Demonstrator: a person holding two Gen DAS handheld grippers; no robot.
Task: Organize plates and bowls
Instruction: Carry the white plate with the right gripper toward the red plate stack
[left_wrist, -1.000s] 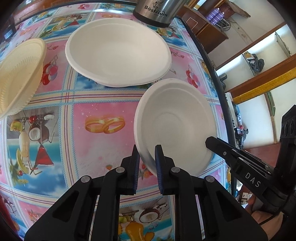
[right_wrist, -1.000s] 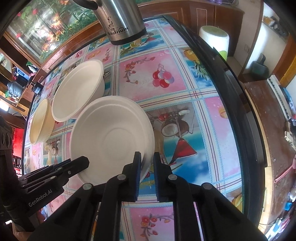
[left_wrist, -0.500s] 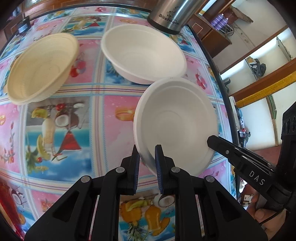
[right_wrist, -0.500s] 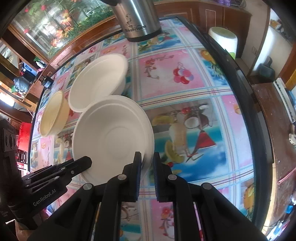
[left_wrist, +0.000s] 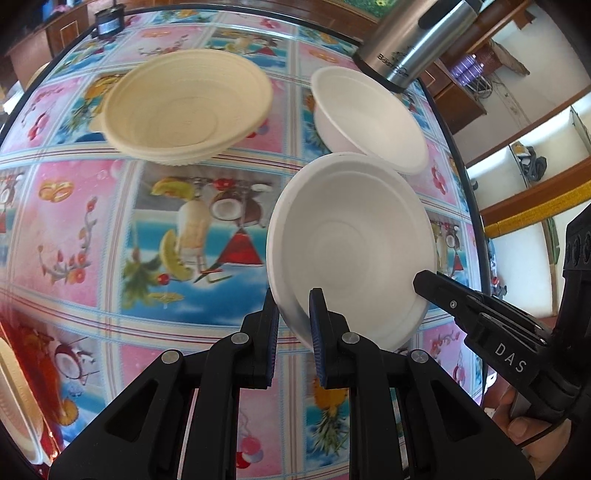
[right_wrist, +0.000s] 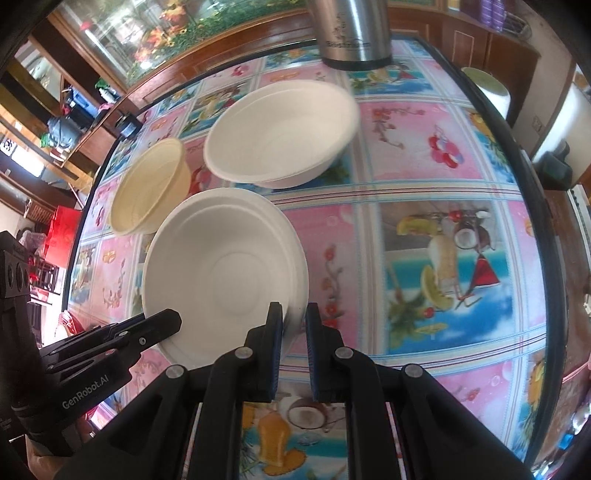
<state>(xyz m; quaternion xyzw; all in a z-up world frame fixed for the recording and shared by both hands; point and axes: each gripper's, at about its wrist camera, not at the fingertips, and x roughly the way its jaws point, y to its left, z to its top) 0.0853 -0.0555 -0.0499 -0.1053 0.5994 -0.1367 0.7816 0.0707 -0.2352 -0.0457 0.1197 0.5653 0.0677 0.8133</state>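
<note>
Both grippers hold one small white bowl (left_wrist: 351, 240) above the table, tilted. In the left wrist view my left gripper (left_wrist: 293, 306) is shut on its near left rim, and my right gripper (left_wrist: 436, 284) clamps the rim at the lower right. The right wrist view shows the same bowl (right_wrist: 221, 266), with my right gripper (right_wrist: 294, 317) shut on its right rim and my left gripper (right_wrist: 162, 321) at its lower left. A stack of cream bowls (left_wrist: 184, 107) (right_wrist: 147, 192) and a larger white bowl (left_wrist: 365, 118) (right_wrist: 280, 133) rest on the table beyond.
A steel flask (left_wrist: 413, 44) (right_wrist: 351, 33) stands at the far edge behind the larger white bowl. The table (left_wrist: 92, 229) has a bright patterned cloth under glass. A cream plate rim (left_wrist: 11, 398) shows at the lower left. Wooden cabinets surround the table.
Both grippers have carried the small white bowl leftward across the table, toward the cream bowls. The cream stack has come fully into view. Neither grip has changed.
</note>
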